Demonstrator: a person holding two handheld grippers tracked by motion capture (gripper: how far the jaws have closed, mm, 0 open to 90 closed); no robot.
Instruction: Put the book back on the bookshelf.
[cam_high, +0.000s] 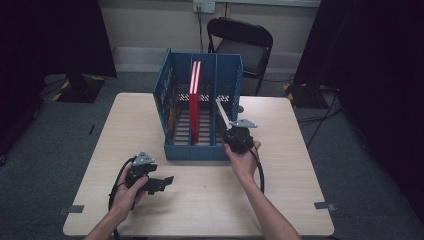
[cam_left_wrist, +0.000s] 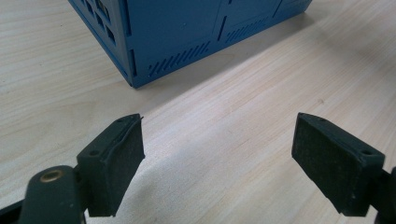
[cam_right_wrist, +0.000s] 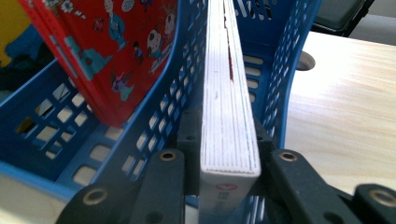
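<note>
A blue three-slot file rack (cam_high: 170, 100) stands on the far half of the table. In its middle slot a red book (cam_high: 194, 107) stands upright, and its illustrated cover (cam_right_wrist: 116, 51) leans in the right gripper view. My right gripper (cam_high: 235, 137) is shut on a white book (cam_high: 222, 114), which tilts edge-up at the mouth of the rack's right slot. Seen from the right gripper (cam_right_wrist: 224, 135), the book's page edge (cam_right_wrist: 229, 107) runs into that slot between blue walls (cam_right_wrist: 289, 70). My left gripper (cam_high: 162, 182) rests low in front of the rack's left corner (cam_left_wrist: 177, 42), open with nothing between its jaws (cam_left_wrist: 217, 154).
The light wooden table (cam_high: 210, 200) has free room in front of the rack and on both sides. A round cable hole (cam_right_wrist: 304, 60) lies in the tabletop just right of the rack. A black folding chair (cam_high: 245, 42) stands behind the table.
</note>
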